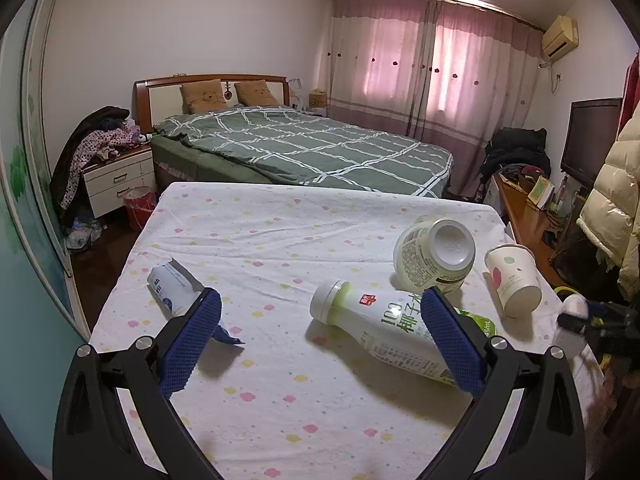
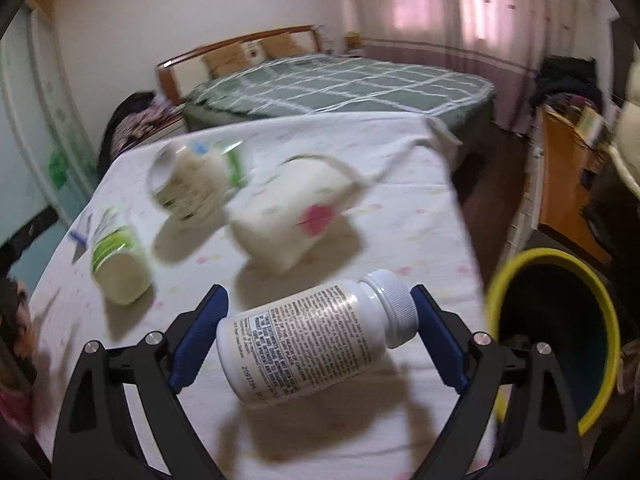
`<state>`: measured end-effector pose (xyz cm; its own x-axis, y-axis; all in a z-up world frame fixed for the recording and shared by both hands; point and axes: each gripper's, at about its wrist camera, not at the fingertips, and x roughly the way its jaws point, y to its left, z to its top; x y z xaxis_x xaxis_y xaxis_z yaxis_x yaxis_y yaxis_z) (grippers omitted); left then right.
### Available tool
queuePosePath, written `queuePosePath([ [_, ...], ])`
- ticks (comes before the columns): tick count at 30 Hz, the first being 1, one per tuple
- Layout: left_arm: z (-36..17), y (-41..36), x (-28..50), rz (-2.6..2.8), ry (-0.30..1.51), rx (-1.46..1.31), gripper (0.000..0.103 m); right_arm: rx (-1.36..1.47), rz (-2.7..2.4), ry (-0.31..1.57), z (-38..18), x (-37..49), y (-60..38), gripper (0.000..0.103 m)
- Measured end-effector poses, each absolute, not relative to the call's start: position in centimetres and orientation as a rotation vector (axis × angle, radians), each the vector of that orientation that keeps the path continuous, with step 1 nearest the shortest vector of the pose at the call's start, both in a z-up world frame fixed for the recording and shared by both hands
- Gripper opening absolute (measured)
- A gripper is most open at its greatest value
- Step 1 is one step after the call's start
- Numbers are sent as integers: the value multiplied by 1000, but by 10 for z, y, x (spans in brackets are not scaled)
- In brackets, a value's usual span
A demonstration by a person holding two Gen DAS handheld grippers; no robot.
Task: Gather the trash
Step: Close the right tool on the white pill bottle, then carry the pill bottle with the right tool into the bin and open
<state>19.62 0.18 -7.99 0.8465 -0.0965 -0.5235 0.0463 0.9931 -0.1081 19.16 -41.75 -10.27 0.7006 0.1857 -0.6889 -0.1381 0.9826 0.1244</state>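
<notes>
The right tongs (image 2: 318,326) grip a white pill bottle (image 2: 316,338) end to end, lifted just beside the yellow-rimmed bin (image 2: 556,344) at the bench (image 2: 400,160) edge. The left tongs (image 1: 320,336) gape wide and empty, low over the bench. Beyond them lie 2 drink bottles (image 1: 384,324) (image 1: 434,256), a paper cup (image 1: 514,280) and a torn wrapper (image 1: 172,286). I judge the job early: 1 item nearly binned, 4 left.

Black frames, blue fingers (image 1: 188,344) (silver screws).
</notes>
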Motion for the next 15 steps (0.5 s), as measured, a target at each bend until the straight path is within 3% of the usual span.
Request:
queuePosePath([
  [15,-83,-11,194,-118,573,-51,98,317,-345,750,-109,193,-559,87],
])
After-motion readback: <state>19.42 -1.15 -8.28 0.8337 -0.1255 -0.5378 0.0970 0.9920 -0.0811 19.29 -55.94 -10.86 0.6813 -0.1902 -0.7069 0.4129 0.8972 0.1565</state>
